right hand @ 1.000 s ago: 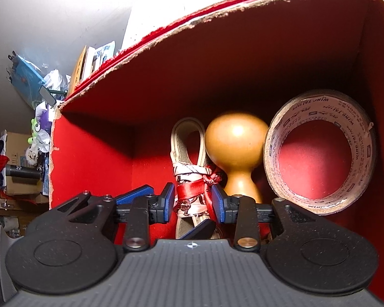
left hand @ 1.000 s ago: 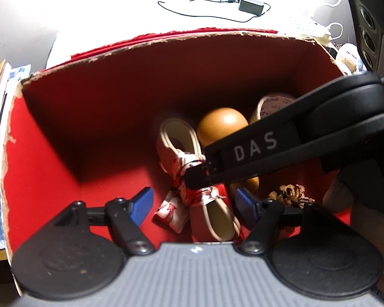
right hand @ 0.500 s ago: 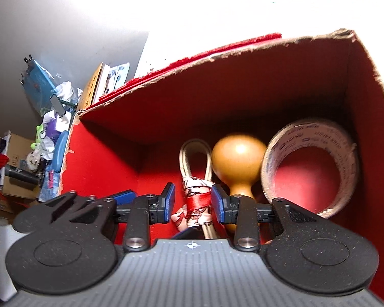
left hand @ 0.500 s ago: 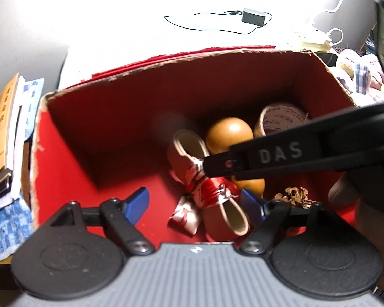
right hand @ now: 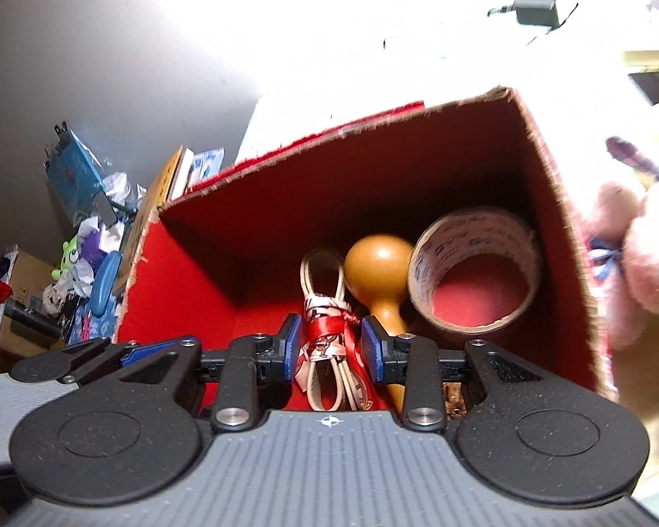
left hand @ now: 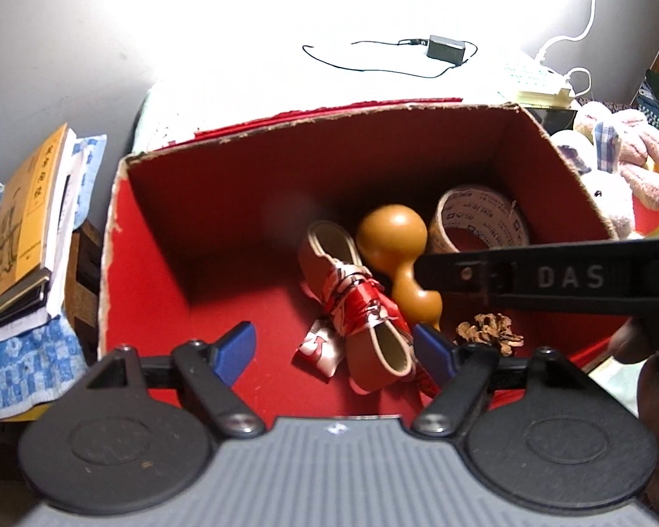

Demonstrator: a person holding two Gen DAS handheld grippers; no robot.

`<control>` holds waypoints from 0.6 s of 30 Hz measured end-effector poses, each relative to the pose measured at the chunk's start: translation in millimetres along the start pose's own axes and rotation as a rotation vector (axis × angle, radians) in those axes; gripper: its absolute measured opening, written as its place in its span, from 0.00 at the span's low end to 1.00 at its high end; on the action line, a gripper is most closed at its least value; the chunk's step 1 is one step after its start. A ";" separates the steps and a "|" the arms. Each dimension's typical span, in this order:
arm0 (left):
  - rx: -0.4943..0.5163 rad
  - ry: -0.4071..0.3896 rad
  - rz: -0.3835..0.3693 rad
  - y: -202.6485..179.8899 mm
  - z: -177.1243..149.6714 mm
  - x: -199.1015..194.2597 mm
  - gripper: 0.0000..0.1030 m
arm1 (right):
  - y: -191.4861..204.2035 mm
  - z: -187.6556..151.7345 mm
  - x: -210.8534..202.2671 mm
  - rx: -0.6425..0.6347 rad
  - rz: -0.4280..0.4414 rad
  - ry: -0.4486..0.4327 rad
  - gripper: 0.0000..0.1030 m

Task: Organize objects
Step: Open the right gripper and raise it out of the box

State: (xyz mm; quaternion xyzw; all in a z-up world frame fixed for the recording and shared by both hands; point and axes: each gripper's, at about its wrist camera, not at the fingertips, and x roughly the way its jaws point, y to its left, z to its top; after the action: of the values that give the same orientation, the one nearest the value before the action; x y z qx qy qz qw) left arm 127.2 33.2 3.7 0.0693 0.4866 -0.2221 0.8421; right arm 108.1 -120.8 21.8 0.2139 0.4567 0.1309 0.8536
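Red box (left hand: 162, 263), gripper arm (left hand: 549, 279) reading "DAS"

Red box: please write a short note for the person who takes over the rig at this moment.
Left hand-held gripper: open, empty, above the red box.
Right hand-held gripper: partly open, empty, over the box too.
In the box: ribbon-tied strap bundle, gourd, tape roll, pine cone.
Done: those four are inside.
Left: perhaps the plush toys beside the box; check first.
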 end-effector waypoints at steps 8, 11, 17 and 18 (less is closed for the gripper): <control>-0.008 -0.049 0.035 -9.3 -7.2 -26.3 0.79 | 12.5 -11.6 -28.8 -0.083 -0.051 -0.141 0.33; 0.000 -0.066 0.054 -13.7 -11.7 -36.0 0.80 | 12.6 -16.4 -38.6 -0.099 -0.059 -0.175 0.33; 0.004 -0.080 0.075 -19.9 -21.5 -48.2 0.84 | 14.5 -28.3 -50.6 -0.109 -0.069 -0.222 0.33; 0.002 -0.079 0.077 -20.6 -22.9 -49.2 0.84 | 14.8 -30.6 -52.5 -0.110 -0.070 -0.228 0.33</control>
State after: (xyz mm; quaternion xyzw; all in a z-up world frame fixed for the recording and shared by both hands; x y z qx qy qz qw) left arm 79.0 37.6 35.8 0.0800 0.4496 -0.1928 0.8685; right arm 53.2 -122.3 51.9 0.1642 0.3559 0.1009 0.9144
